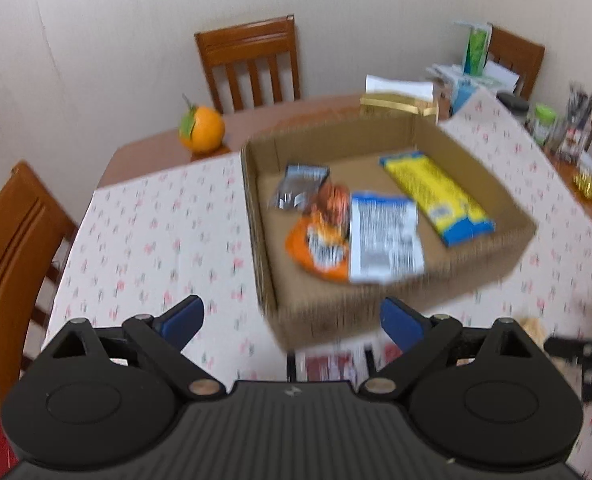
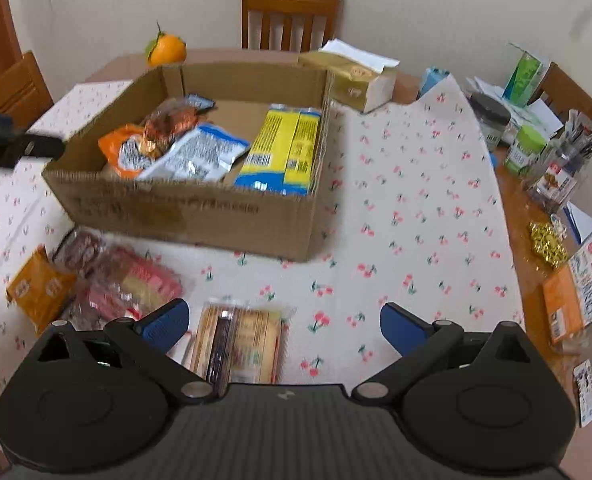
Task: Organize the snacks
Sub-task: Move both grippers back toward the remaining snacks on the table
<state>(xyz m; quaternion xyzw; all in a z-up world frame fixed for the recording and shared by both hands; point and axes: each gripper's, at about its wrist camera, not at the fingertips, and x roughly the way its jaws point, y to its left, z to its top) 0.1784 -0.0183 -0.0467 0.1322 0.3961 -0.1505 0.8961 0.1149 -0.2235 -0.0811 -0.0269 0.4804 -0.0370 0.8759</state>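
Left wrist view: cherry-print tablecloth [image 1: 152, 240] under blurred cardboard box [image 1: 335, 320] holding four packets; left gripper [image 1: 292, 322] wide open, empty. Right wrist view: right gripper [image 2: 284, 326] agape, empty, above tan snack packet [image 2: 240, 344]; descend squarely to straddle its width.

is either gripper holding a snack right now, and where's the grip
Nothing is held. The left gripper and the right gripper both stand open with no snack between their pads.

You have an orange [image 2: 166, 49] at the table's [image 2: 527, 280] far edge, wooden chairs [image 2: 292, 12] around — and cluttered jars [image 2: 491, 118] to the right.
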